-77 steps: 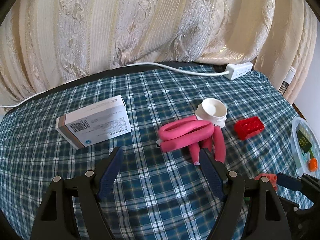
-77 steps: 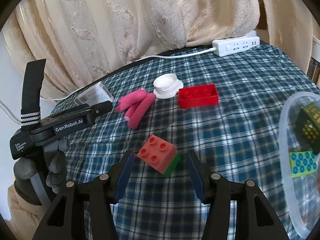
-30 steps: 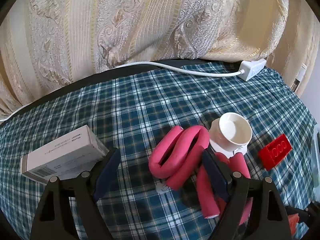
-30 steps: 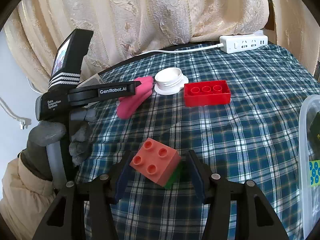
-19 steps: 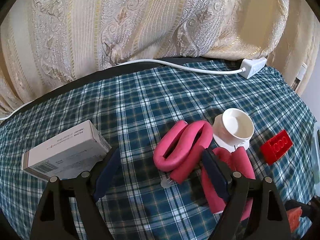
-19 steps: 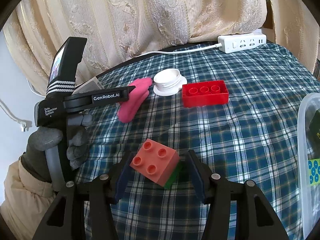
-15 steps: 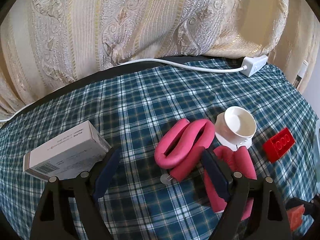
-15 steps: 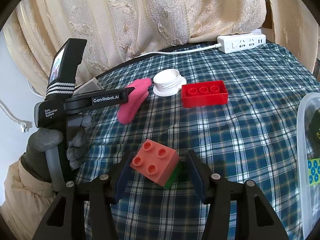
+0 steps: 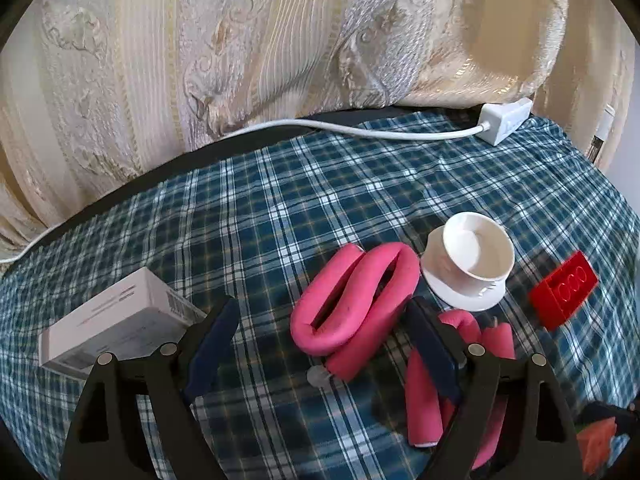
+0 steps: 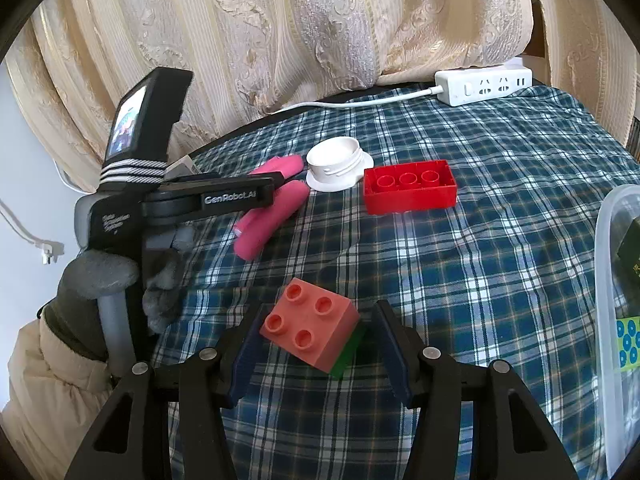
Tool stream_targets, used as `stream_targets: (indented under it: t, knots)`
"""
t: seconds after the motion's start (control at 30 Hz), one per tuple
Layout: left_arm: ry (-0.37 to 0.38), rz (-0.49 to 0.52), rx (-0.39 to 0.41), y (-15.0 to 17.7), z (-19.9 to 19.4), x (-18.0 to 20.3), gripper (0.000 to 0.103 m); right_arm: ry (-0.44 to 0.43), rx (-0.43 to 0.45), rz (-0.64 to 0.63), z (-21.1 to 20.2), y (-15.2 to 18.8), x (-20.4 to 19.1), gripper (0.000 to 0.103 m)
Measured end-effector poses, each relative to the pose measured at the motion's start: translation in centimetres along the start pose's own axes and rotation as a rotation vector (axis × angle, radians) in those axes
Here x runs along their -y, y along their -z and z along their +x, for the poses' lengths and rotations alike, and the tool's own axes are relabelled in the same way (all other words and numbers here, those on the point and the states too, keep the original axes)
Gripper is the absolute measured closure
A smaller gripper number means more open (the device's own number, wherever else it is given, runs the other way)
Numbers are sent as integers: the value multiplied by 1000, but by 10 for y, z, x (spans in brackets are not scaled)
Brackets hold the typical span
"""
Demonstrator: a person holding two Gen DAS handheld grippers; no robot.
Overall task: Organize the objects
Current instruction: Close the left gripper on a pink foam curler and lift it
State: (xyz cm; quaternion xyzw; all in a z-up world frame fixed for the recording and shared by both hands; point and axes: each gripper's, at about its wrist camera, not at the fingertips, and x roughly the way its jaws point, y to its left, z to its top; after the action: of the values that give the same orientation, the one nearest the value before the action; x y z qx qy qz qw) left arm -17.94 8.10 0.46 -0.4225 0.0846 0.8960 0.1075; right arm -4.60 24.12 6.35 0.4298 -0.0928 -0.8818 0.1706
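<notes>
A looped pink foam curler (image 9: 352, 304) lies on the plaid cloth, and more pink curlers (image 9: 424, 392) lie behind my left gripper's right finger. My left gripper (image 9: 320, 344) hangs open just in front of the loop, its right pad beside the loop's end, with nothing gripped. My right gripper (image 10: 316, 340) is shut on a salmon brick stacked on a green one (image 10: 312, 332), held tilted just above the cloth. Beyond stand a white cap (image 10: 338, 168) and a red brick (image 10: 410, 186). From the right wrist I see a gloved hand (image 10: 120, 280) holding the left gripper.
A white carton (image 9: 116, 320) lies left of the left gripper. A power strip (image 10: 484, 80) and its cable run along the back edge under cream curtains. A clear plastic tub (image 10: 604, 260) holding small items sits at the right edge.
The left gripper has come closer to the pink curlers since the earliest frame and has hardly moved over the last second. The right gripper has kept still with the brick stack in it.
</notes>
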Motion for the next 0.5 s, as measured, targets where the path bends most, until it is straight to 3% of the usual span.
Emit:
stream_targets:
  t: [0.27,0.3,0.4,0.5]
  knots:
    - [19,-40,-35,0,7,-6,18,0,2,0,0,0,0,46]
    - [28,-40,-33,1,6,-6,20,0,4,0,0,0,0,46]
    - [50,-28,-18,1,3,-3,42,3,12,1,0,-1,0,46]
    - [44,-19,-9,2,0,1,46,7,19,-3,-1,-1,0,46]
